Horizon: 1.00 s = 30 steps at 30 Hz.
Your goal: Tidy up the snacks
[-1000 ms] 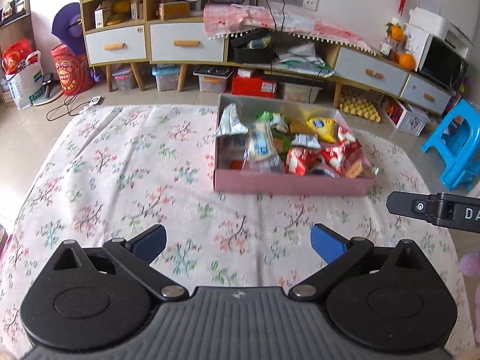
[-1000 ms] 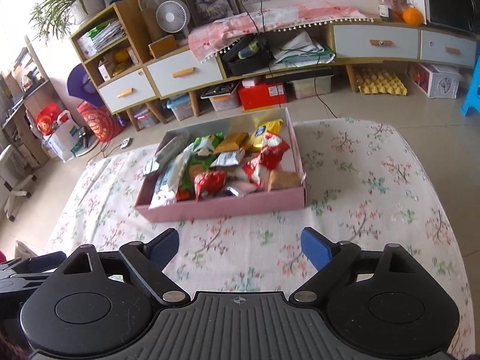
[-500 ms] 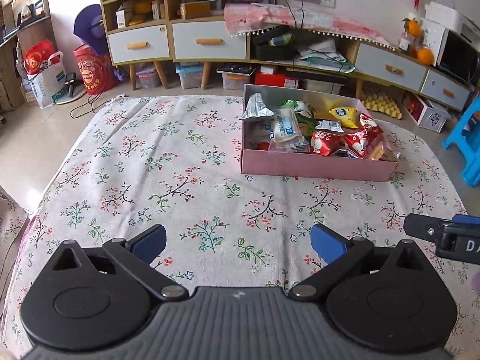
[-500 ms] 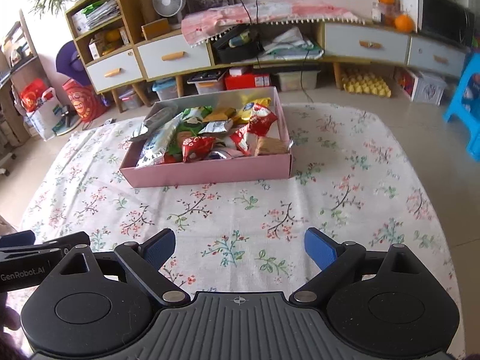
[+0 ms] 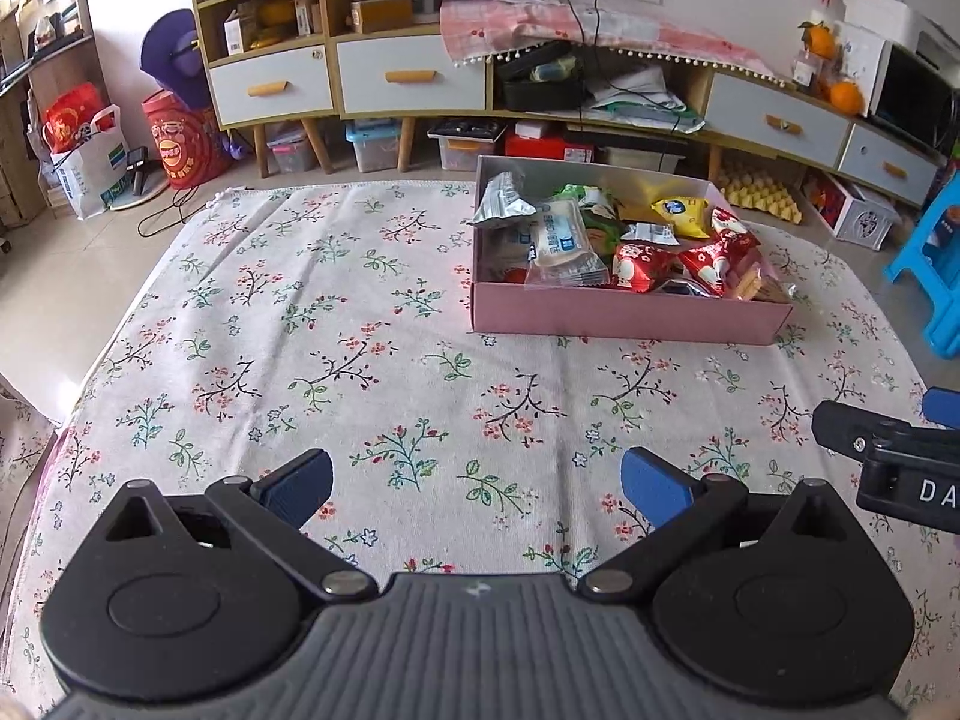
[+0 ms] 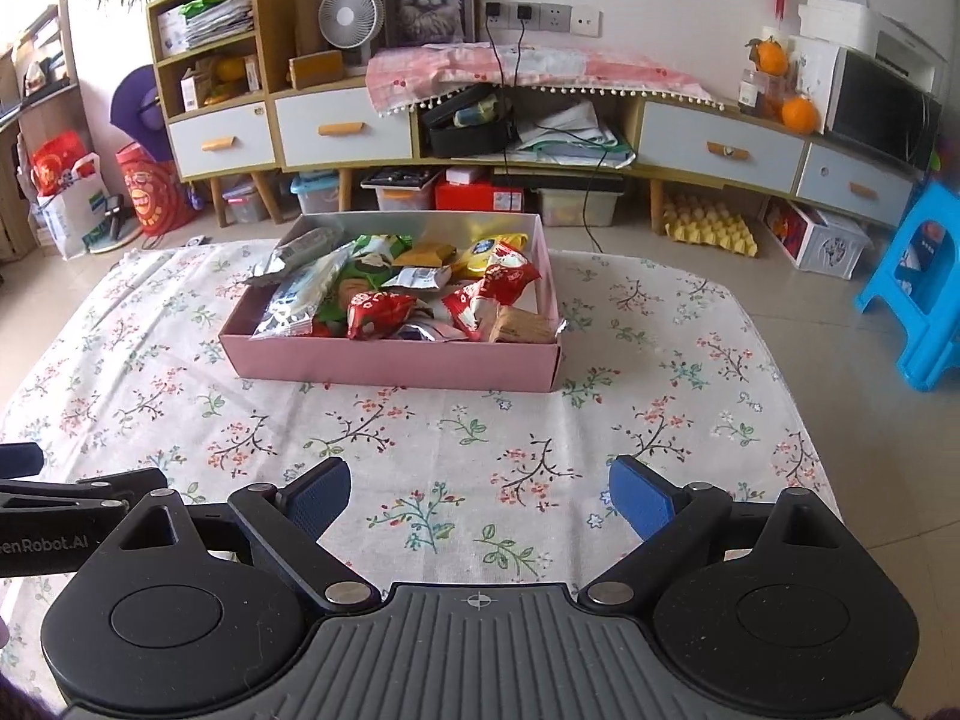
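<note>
Hovering above the floral worktop [image 5: 372, 324], left tool [image 5: 477, 480] and right tool [image 6: 480, 495] both spread wide (nothing held), pink box [image 6: 396, 360] of snacks [image 6: 414, 294] well ahead.

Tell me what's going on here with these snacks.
A person holds a hand-held gripper in each hand above a flowered cloth. The left hand-held gripper and the right hand-held gripper are both open and hold nothing. The snacks all lie piled in the pink box ahead. Neither gripper touches the box.
</note>
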{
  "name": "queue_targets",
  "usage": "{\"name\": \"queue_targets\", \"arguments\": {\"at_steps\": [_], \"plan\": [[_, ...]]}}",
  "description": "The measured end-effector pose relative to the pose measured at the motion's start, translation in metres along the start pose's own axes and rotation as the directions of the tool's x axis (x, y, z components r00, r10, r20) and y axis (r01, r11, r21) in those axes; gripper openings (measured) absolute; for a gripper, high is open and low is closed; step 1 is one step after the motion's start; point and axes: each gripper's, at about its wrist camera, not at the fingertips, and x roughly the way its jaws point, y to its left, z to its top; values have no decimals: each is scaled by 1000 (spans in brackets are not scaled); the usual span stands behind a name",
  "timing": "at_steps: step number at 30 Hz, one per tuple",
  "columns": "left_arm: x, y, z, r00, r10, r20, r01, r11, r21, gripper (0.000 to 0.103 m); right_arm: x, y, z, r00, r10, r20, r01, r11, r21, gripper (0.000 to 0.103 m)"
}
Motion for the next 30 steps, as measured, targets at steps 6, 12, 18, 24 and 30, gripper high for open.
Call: {"name": "queue_targets", "arguments": {"at_steps": [6,12,18,24,30], "plan": [[-2,-2,-1,1000,-1,6,1,1000,-1,103,-1,2,-1,1000,3,3,-3,1000,-11,95],[-2,-1,-1,1000,-3,3,3,1000,-1,103,-1,3,-2,1000,3,2,-3,1000,-9,95],[-2,-2,0,1000,-7,3,7,1000,0,103,0,4,-3,1000,5,-3,-5,1000,-11,95],[-2,-2,-1,1000,-9,2,9,1000,1,103,-1,5,-4,1000,6,-4,-6,1000,-8,95],[-2,-2,-1,1000,-9,2,9,1000,1,103,0,4,-3,1000,7,-5,-7,1000,-9,95]]}}
